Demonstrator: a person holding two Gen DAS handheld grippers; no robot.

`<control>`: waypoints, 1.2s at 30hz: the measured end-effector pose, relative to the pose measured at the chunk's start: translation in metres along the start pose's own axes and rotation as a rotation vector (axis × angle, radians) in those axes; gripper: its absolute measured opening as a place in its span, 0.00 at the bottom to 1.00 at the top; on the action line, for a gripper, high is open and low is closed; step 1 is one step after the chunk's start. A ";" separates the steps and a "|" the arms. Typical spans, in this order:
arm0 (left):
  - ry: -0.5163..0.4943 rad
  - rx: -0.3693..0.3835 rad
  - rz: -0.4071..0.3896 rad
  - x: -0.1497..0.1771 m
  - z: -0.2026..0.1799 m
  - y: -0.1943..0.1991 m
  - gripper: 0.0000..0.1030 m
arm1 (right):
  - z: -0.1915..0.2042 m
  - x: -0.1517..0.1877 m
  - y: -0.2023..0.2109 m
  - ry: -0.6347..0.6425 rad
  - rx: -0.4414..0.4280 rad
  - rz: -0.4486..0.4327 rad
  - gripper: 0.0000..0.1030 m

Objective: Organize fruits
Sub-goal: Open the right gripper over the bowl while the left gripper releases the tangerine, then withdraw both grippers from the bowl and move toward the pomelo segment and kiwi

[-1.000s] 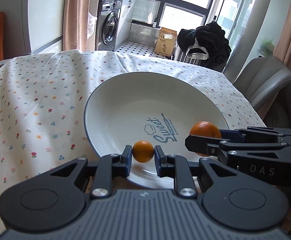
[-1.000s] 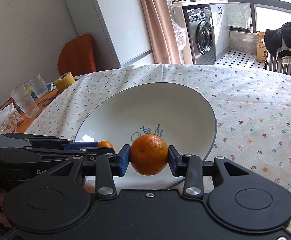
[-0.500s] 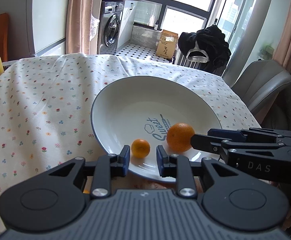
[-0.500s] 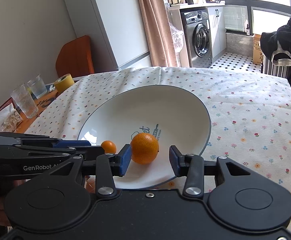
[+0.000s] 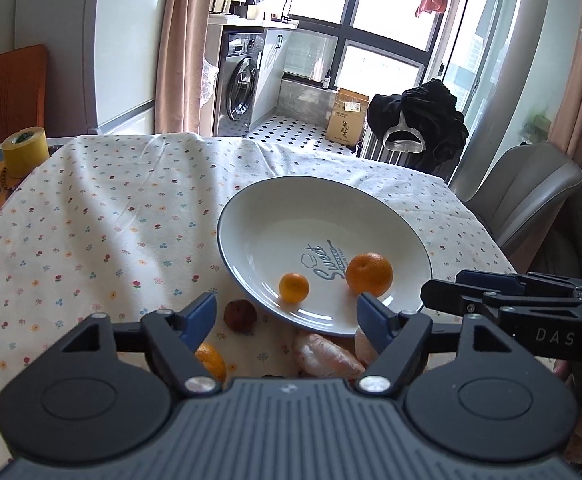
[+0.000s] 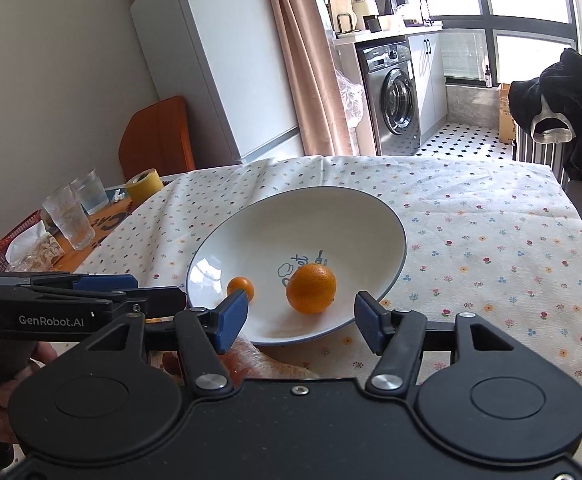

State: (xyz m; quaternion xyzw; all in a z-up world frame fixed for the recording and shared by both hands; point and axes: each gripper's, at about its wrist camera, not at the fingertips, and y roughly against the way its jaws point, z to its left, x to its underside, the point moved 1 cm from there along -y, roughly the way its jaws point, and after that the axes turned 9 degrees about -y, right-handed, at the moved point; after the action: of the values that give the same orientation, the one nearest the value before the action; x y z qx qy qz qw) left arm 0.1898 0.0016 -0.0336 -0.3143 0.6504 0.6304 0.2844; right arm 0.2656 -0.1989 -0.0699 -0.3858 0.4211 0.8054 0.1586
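A large orange (image 5: 369, 274) and a small one (image 5: 294, 287), both round and dimpled, sit loose in a glossy white plate (image 5: 251, 216) on the floral-clothed table (image 5: 91, 220). Both the left hand-held gripper (image 5: 287, 320) and the right hand-held gripper (image 6: 301, 316) hang released and empty. Risk: the smooth, sloped glaze could let either fruit roll if the near rim is nudged while reaching for the dark fruit (image 5: 240, 315) beside it.

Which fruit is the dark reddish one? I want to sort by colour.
The small dark red fruit on the tablecloth, just left of the plate. The two fruits in the plate are orange, as is the one beside the left gripper.
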 end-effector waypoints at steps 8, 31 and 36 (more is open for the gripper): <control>-0.002 -0.038 -0.041 0.011 0.000 0.024 0.90 | 0.007 0.007 0.026 -0.002 -0.011 -0.061 0.87; 0.036 -0.019 -0.074 0.044 0.007 0.081 0.94 | 0.028 0.034 0.070 0.008 -0.035 -0.082 1.00; 0.044 -0.017 -0.070 0.052 0.013 0.089 0.94 | 0.030 0.039 0.072 0.003 -0.012 -0.083 1.00</control>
State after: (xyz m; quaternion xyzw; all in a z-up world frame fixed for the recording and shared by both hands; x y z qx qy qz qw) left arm 0.0879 0.0125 -0.0170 -0.3533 0.6396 0.6184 0.2892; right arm 0.1842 -0.2206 -0.0489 -0.4050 0.4002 0.8001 0.1889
